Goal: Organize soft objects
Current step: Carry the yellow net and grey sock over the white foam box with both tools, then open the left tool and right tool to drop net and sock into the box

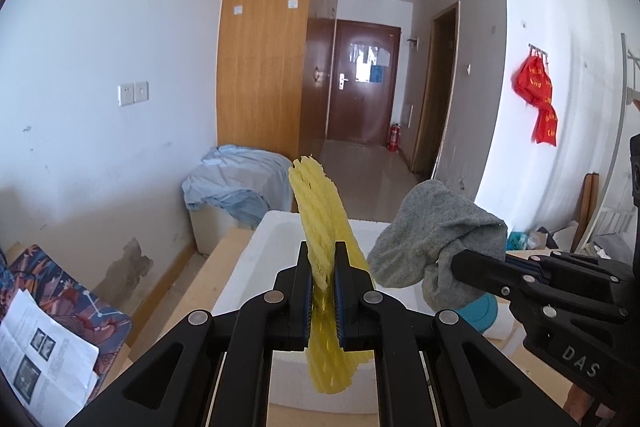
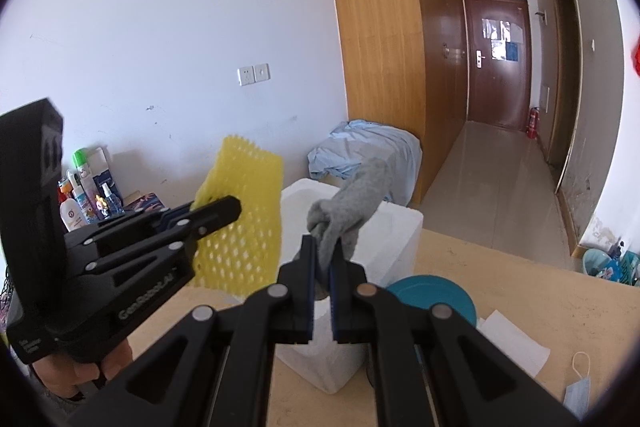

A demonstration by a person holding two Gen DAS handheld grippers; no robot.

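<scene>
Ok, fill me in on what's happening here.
A person is sorting soft items with two handheld grippers. The left gripper is clamped on a yellow foam net, and the right gripper pinches a grey cloth. Both are held up over an open white foam box on the wooden table, neither dropped in yet.

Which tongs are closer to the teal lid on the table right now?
Right. The right tongs, shut on the grey cloth, hang just left of the teal lid. The left tongs, holding the yellow foam net, are farther left over the white foam box.
</scene>
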